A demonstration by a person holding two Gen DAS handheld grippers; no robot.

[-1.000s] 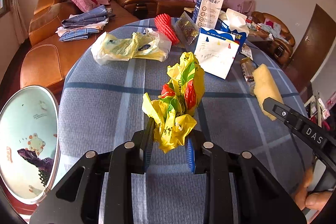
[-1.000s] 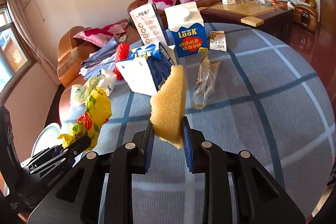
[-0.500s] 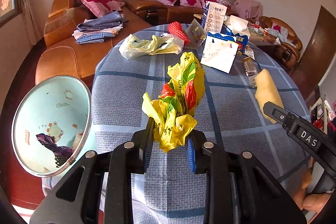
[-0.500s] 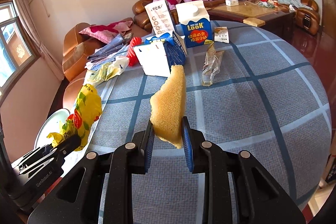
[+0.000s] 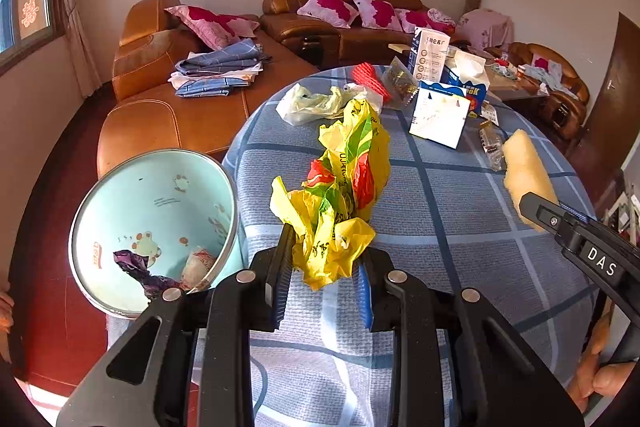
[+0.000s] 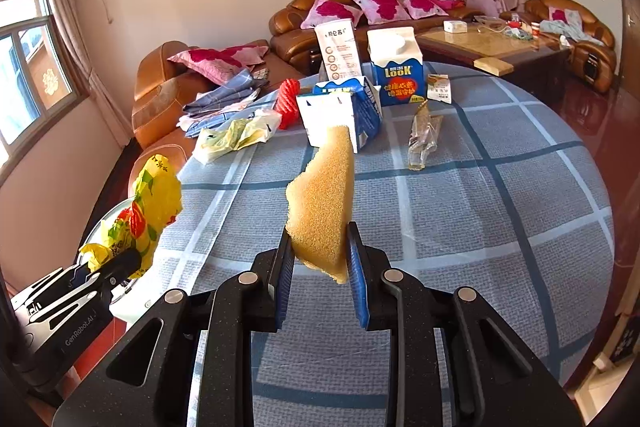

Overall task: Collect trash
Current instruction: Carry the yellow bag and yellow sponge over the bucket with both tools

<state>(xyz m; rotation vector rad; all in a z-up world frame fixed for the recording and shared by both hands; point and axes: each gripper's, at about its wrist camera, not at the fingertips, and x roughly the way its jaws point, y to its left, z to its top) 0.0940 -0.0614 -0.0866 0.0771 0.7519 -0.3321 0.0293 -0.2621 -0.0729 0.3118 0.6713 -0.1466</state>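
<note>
The left gripper [image 5: 324, 267] is clenched on a crumpled yellow plastic bag with red and green print [image 5: 340, 195], which rises from between the two black fingers at the lower centre of the left wrist view and stands up towards the middle of the frame. Below and to the left of it, at the lower left of that view, sits a round light-blue trash bin with cartoon prints [image 5: 160, 195], holding purple and pale scraps; it stands just beside the edge of the round table covered in a blue-grey checked cloth [image 5: 440, 227].

The right gripper [image 6: 320, 259] is clamped on a ragged piece of yellow-tan sponge foam [image 6: 322, 195], which sticks up from its blue-padded fingers at the centre of the right wrist view.

Farther back on the table, in the upper centre of that view, lie a pale yellow-white plastic bag [image 6: 236, 135], a red ridged object [image 6: 289, 103], a blue-and-white milk carton lying on its side [image 6: 344, 115], an upright blue-and-white "LOOK" carton [image 6: 396, 67] and a clear crinkled wrapper [image 6: 424, 135].
</note>
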